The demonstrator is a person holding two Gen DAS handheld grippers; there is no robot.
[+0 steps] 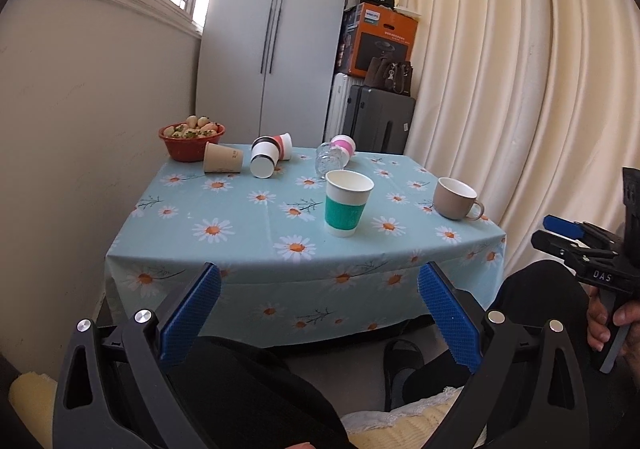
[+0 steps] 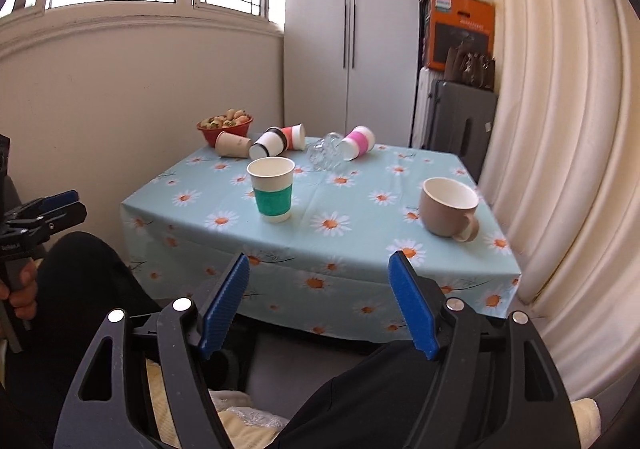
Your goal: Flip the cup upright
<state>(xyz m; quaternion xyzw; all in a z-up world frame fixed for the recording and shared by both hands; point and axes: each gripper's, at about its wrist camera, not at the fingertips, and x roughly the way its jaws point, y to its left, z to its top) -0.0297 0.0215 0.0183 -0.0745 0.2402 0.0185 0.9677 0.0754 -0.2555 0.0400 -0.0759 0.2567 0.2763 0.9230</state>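
A paper cup with a green band is standing upright, mouth up and white inside, near the front middle of the table, well apart from the beige mug sitting upright to its right. Behind it, a brown paper cup, a white cup with dark bands, a red-banded cup, a pink-banded cup and a clear glass are lying on their sides by the red bowl. The left gripper and the right gripper are being held before the table edge, jaws spread wide, nothing being gripped.
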